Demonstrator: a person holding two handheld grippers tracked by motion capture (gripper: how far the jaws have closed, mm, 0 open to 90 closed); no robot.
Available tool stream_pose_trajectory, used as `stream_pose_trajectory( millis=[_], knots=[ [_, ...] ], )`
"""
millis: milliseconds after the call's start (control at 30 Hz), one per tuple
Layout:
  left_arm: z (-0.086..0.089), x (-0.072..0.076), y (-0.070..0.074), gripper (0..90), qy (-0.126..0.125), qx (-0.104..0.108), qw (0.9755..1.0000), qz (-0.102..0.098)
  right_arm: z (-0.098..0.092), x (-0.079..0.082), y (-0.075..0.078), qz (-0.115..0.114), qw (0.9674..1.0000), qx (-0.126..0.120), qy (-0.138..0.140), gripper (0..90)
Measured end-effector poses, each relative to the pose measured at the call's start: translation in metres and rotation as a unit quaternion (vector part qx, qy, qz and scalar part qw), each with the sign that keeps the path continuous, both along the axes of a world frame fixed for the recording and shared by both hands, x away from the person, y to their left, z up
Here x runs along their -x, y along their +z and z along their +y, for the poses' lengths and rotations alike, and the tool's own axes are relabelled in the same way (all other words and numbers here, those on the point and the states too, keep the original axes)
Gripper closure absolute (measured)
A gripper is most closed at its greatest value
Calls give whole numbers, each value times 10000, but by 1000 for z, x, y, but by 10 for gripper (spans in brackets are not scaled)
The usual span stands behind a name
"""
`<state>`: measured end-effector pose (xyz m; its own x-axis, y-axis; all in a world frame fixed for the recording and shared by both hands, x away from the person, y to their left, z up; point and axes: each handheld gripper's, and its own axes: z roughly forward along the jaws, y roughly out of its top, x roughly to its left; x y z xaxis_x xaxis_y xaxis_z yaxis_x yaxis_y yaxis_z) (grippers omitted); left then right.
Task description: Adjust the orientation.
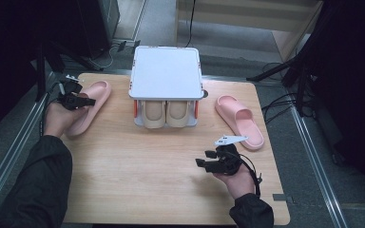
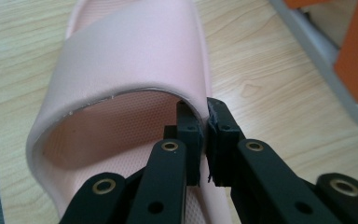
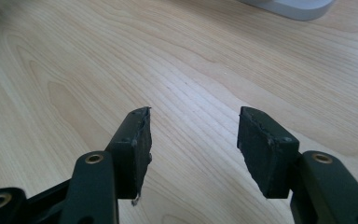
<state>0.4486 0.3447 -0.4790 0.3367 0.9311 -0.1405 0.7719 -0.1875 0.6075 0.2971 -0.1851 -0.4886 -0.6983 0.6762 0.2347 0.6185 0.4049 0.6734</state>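
Left gripper [image 2: 204, 122] clamped on strap edge of left pink slipper [image 1: 88, 107]; one jaw inside strap, one outside. Slipper's long axis runs away from it, toe ahead. Shoe rack [image 1: 166, 72] lies off to its right. Right gripper [image 3: 193, 135] held released, nothing between jaws, second pink slipper [image 1: 240, 121] just beyond it. No writing legible.

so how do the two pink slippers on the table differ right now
The left pink slipper is pinched at its strap edge by the left tongs, which are shut on it; the right pink slipper lies untouched, apart from the open right tongs. The left one sits at the table's left edge, the right one on the far side of the shoe rack. Both are the same pink slide style.
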Motion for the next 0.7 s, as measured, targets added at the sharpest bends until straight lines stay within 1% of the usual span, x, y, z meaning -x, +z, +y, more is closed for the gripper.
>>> stream_pose_trajectory(
  millis=[33, 100, 133, 167, 233, 333, 433, 467, 500, 567, 600, 667, 700],
  knots=[
    [0, 2, 2, 852, -10, 17, 10000, -20, 1, 0, 0, 41, 10000, -2, 13, 448],
    [1, 6, 10, 852, -46, 32, 10000, -40, 3, -2, 0, 19, 10000, -2, 73, 448],
    [1, 6, 10, 852, -46, 32, 10000, -40, 5, -2, 0, 8, 10000, -4, 96, 448],
    [0, 11, 17, 852, -88, 87, 9999, -65, 6, -3, 0, 20, 9999, -1, 102, 448],
    [-1, 17, 22, 852, -119, 107, 9998, -109, 8, -4, 0, 21, 9999, 2, 128, 448],
    [-2, 27, 31, 851, -79, 165, 9997, -152, 10, -6, 1, -8, 9999, -17, 171, 448],
    [-6, 37, 36, 851, -171, 157, 9997, -115, 13, -7, 2, -17, 9997, 6, 224, 448],
    [-6, 37, 36, 851, -171, 157, 9997, -115, 14, -8, 2, -33, 9997, -11, 237, 448],
    [-9, 45, 39, 851, -198, 192, 9996, -105, 15, -9, 3, -42, 9997, -11, 259, 448],
    [-12, 52, 42, 851, -250, 225, 9994, -76, 17, -10, 3, -49, 9995, -28, 298, 448],
    [-15, 57, 45, 851, -284, 218, 9993, -43, 18, -11, 4, -54, 9995, -29, 304, 448],
    [-20, 66, 50, 850, -329, 131, 9994, -21, 20, -13, 4, -44, 9993, -43, 357, 448],
    [-22, 71, 53, 850, -360, 133, 9993, -9, 21, -13, 4, -53, 9992, -53, 402, 448]
  ],
)
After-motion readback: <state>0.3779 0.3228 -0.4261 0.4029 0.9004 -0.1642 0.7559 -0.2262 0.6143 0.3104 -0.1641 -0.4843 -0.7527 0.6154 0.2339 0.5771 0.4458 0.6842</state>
